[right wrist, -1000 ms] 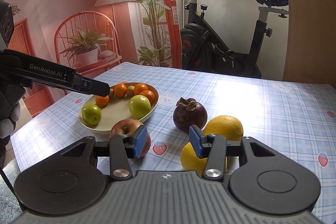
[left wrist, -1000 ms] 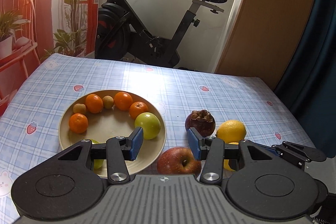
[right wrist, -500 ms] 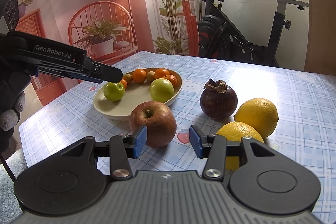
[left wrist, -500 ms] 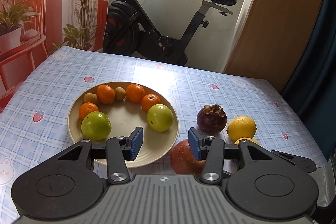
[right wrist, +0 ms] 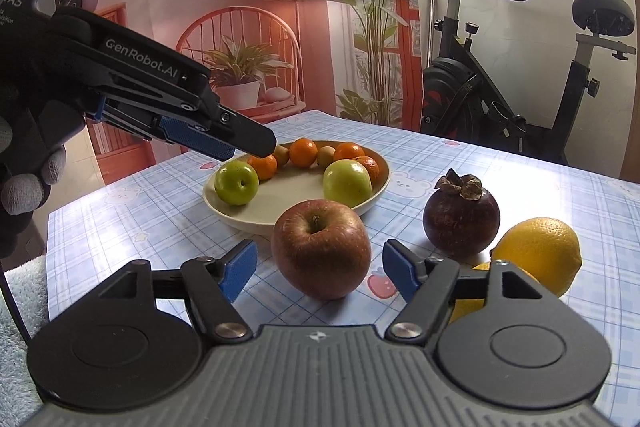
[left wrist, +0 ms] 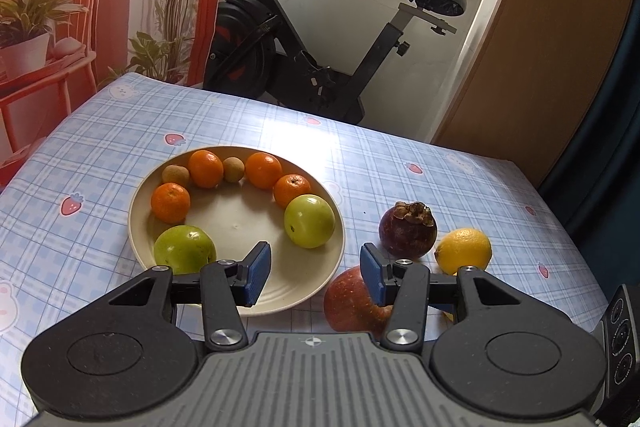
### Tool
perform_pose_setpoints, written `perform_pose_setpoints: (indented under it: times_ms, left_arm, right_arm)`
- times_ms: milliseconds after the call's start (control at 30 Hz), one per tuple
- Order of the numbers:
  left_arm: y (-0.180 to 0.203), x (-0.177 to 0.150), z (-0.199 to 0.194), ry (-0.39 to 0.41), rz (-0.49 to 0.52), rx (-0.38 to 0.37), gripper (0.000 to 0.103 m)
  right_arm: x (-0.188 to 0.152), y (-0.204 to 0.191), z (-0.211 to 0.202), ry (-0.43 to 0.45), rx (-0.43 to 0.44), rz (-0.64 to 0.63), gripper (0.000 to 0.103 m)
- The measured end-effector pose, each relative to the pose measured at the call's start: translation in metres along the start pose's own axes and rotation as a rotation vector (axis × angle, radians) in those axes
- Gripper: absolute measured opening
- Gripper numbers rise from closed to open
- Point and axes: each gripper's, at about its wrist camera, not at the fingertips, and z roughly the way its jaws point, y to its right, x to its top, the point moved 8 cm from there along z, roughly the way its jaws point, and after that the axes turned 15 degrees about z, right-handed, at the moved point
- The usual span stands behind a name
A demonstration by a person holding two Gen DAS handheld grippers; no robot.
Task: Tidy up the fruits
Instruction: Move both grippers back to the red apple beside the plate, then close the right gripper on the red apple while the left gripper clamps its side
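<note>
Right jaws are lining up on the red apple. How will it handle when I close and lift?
The red apple looks firm and smooth-skinned, so the opening jaws of the right gripper, which do not touch it yet, should grip without crushing it, though the pads may slip on its curve. It is round and stands free on the tablecloth, so an off-centre nudge would likely roll it.
</note>
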Motion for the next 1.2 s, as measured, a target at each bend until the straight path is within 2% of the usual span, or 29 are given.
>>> perform_pose_setpoints:
  times_ms: [200, 367, 700, 833, 1200]
  left_arm:
    - [0.002, -0.001, 0.005, -0.013, 0.001, -0.008, 0.052]
    - [0.009, -0.006, 0.013, -0.038, 0.0, -0.035, 0.053]
    - [0.018, -0.012, 0.023, -0.063, -0.004, -0.085, 0.057]
    - [0.024, -0.015, 0.025, -0.069, -0.002, -0.113, 0.061]
    - [0.032, -0.02, 0.039, -0.102, 0.003, -0.146, 0.061]
  right_arm:
    - [-0.001, 0.004, 0.004, -0.015, -0.022, 0.02, 0.072]
    - [-0.004, -0.002, 0.013, -0.052, -0.017, -0.02, 0.071]
    - [-0.004, 0.0, 0.019, -0.048, -0.069, -0.022, 0.066]
    - [-0.006, 0.0, 0.019, -0.05, -0.071, -0.025, 0.065]
    - [-0.005, 0.001, 0.02, -0.049, -0.068, -0.018, 0.063]
